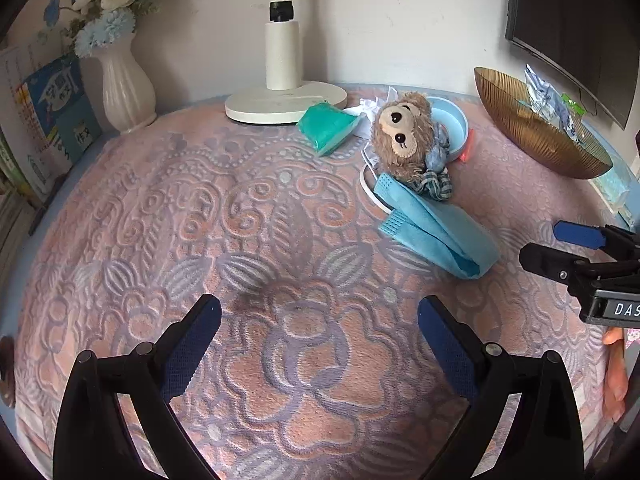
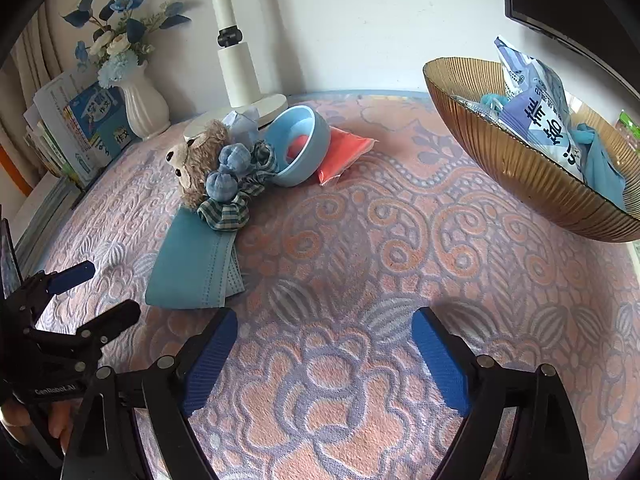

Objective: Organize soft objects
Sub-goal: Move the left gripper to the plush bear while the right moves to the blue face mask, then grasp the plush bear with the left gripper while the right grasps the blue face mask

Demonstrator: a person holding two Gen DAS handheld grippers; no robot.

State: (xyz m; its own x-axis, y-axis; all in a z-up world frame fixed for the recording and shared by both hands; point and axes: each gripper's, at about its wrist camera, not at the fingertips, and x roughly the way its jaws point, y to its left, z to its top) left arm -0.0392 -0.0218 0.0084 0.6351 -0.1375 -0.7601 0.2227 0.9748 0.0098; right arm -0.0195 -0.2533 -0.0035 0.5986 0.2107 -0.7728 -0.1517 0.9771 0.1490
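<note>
On patterned cloth [image 2: 360, 220]: plush bear [image 2: 196, 160] lying sideways, head toward vase [image 2: 144, 104].

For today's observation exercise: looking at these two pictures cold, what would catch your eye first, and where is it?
Likely the brown plush toy with its blue checked ruffle, lying mid-table on the patterned cloth against a tipped blue bowl. Next, the ribbed golden bowl at the right edge, stuffed with packets. A folded blue face mask lies just in front of the toy.
</note>
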